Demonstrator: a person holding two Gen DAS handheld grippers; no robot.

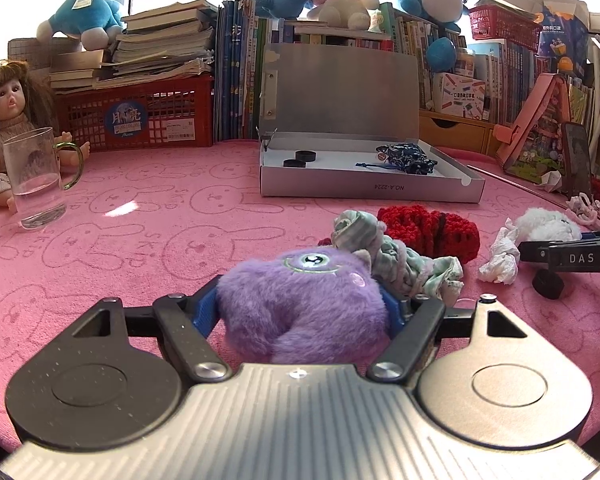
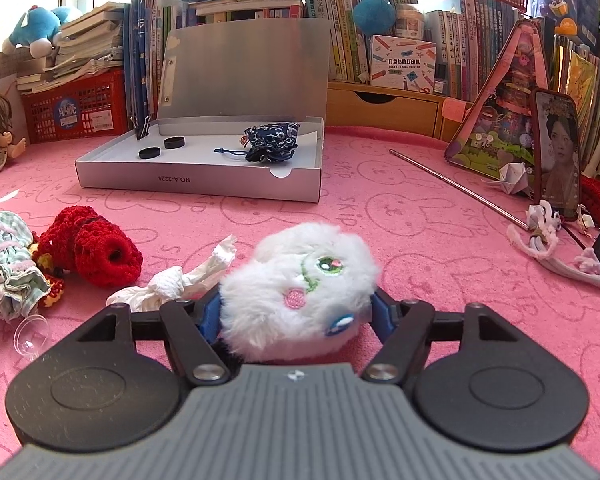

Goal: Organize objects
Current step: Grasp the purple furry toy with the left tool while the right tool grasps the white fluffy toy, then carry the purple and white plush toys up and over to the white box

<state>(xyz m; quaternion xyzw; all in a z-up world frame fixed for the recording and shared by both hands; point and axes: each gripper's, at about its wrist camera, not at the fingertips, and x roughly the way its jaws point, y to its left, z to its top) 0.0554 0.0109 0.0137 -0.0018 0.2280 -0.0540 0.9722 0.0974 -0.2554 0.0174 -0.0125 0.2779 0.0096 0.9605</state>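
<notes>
My left gripper (image 1: 300, 312) is shut on a purple fluffy plush toy (image 1: 296, 300) low over the pink cloth. My right gripper (image 2: 296, 312) is shut on a white fluffy plush toy (image 2: 300, 284), also seen in the left wrist view (image 1: 548, 222). An open silver box (image 1: 372, 188) (image 2: 204, 180) stands further back, holding two black discs (image 2: 162, 149) and a blue patterned pouch (image 2: 274, 141). A red crocheted piece (image 2: 96, 252), a striped cloth (image 2: 8, 272) and a crumpled tissue (image 2: 180, 276) lie between the grippers.
A glass mug (image 1: 36, 180) and a doll (image 1: 8, 120) stand at the far left. A red basket (image 1: 140, 116), books and plush toys line the back. A phone (image 2: 558, 152), a metal rod (image 2: 456, 188), a toy box (image 2: 504, 120) and a white cord (image 2: 556, 252) lie to the right.
</notes>
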